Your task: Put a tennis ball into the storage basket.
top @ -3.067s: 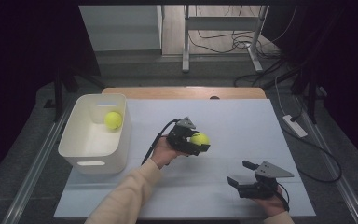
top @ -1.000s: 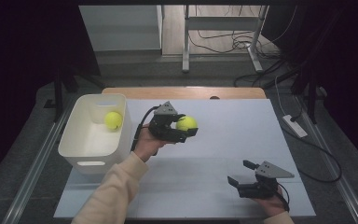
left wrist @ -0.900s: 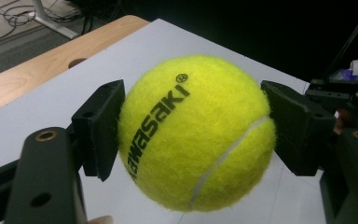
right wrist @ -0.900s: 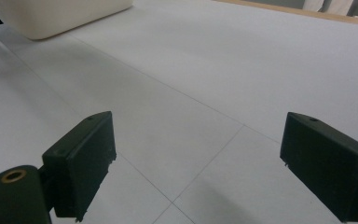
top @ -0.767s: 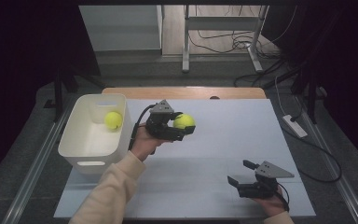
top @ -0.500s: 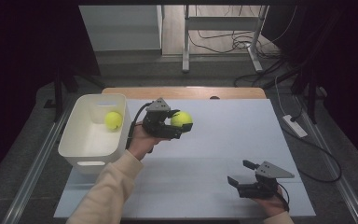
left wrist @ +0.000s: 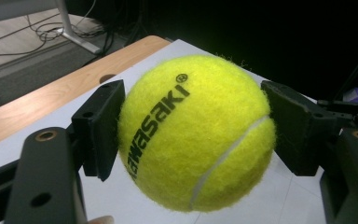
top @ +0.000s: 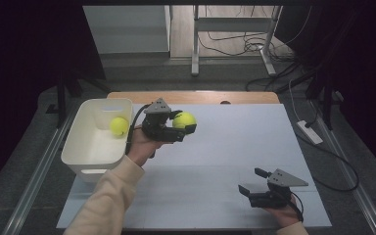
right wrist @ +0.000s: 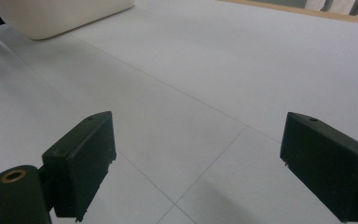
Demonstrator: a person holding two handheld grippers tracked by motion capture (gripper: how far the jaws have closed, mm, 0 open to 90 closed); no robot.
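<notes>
The left hand-held gripper [top: 185, 128] is clamped on a ball [top: 184, 120], with one pad on each side of it; in the left gripper view the ball [left wrist: 196, 133] sits squarely between the two black jaws and is lifted clear of the tabletop [top: 235, 147]. It hangs just beside the right wall of the white bin [top: 94, 159], where a second ball [top: 119, 126] already lies near the far end. The right hand-held gripper [top: 250, 182] rests low near the front right of the tabletop, its jaws wide apart and with nothing between them.

The step in hand looks to be carrying the held ball over to the bin. To do it well, the person should keep the grip firm, because a ball is round and its felt can slip if the pads loosen. The ball should pass above the bin rim, not against it, so that the light bin is not pushed. It is better to open the jaws only when the ball is over the free floor of the bin, low enough that it does not bounce out.
</notes>
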